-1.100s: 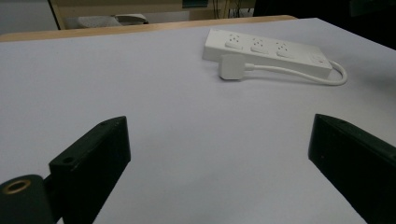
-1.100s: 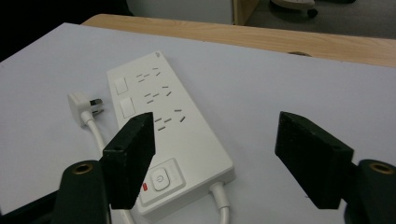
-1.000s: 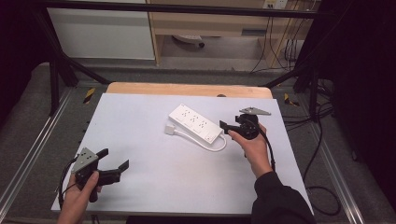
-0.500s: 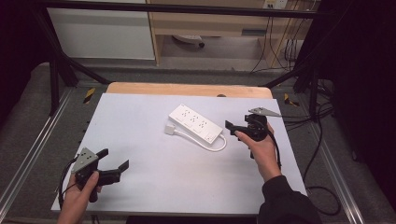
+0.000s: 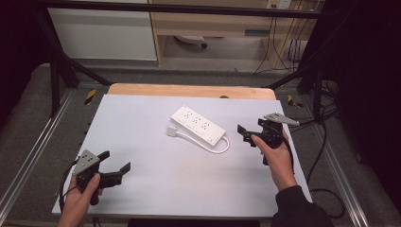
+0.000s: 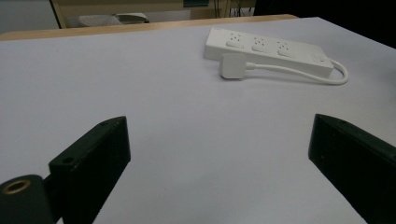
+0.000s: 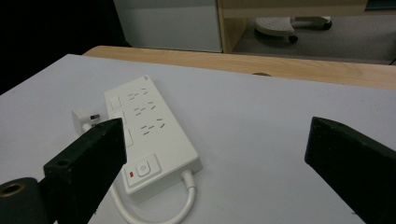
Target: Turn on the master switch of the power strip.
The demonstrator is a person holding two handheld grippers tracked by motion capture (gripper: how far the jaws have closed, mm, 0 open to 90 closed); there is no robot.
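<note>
A white power strip (image 5: 197,125) lies flat near the middle of the pale worktop (image 5: 142,118), set at a slant, its short cable (image 5: 221,148) looping round from the switch end to the plug (image 5: 172,132), which rests on the worktop just beside the strip's far end. Nothing is plugged into its sockets.

The right gripper (image 5: 247,135) hovers just beside the switch end of the strip, apart from it. Its jaws have just been opening and now stand wide, with nothing between them; in the right gripper view the strip (image 7: 148,135) sits ahead and to the left of the gap, the rocker switch (image 7: 142,169) nearest. The left gripper (image 5: 115,167) is well apart, near the front left corner of the worktop, jaws likewise released and empty, the strip (image 6: 268,51) far off in its own view.

Judging by this, the strip has been let go and lies free, so the step in hand looks like the moment between a release and a fresh approach. A next move on it would call for lining the open jaws across the strip's narrow width or over the plug, low enough to grip without catching the cable loop
</note>
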